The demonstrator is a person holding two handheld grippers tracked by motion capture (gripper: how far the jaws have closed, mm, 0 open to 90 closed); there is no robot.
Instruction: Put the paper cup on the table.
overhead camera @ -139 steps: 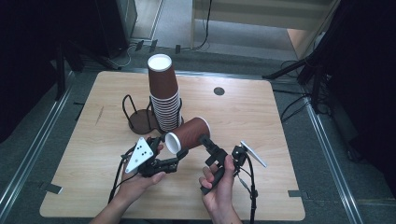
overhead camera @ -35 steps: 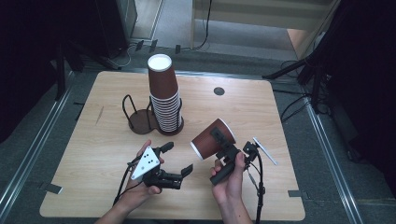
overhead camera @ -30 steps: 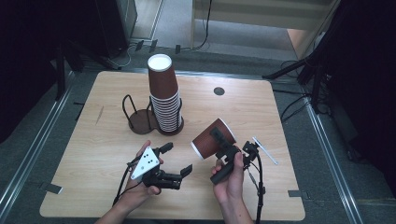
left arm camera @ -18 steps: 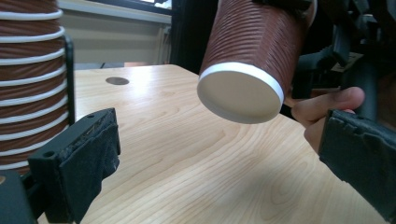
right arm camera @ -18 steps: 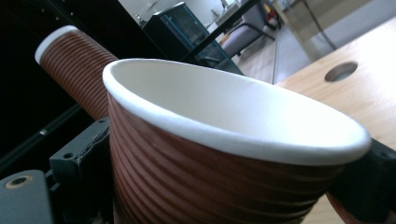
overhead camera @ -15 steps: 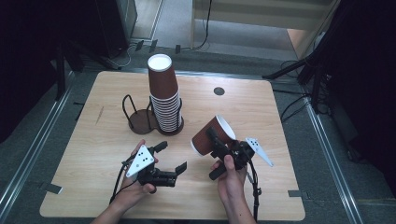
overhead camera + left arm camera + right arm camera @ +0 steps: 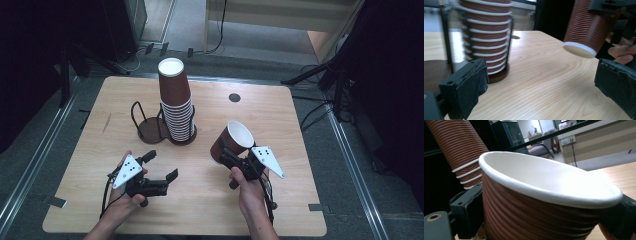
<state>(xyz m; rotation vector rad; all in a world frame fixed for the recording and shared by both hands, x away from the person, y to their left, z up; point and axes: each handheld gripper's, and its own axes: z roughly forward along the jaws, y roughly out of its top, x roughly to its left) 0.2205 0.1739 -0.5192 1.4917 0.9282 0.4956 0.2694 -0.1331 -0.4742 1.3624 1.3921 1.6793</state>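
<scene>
Right gripper clamps a tilted cup above the desk; left gripper, at 8 o'clock, gapes empty.

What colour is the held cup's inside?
White inside the cup, ribbed brown outside; clearest in the right gripper view.

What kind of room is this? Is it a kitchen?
Probably not a kitchen. It looks like an office or lab set up for recording: a wooden table on a grey floor, cables trailing behind it, and an office chair and a long counter in the background.
</scene>
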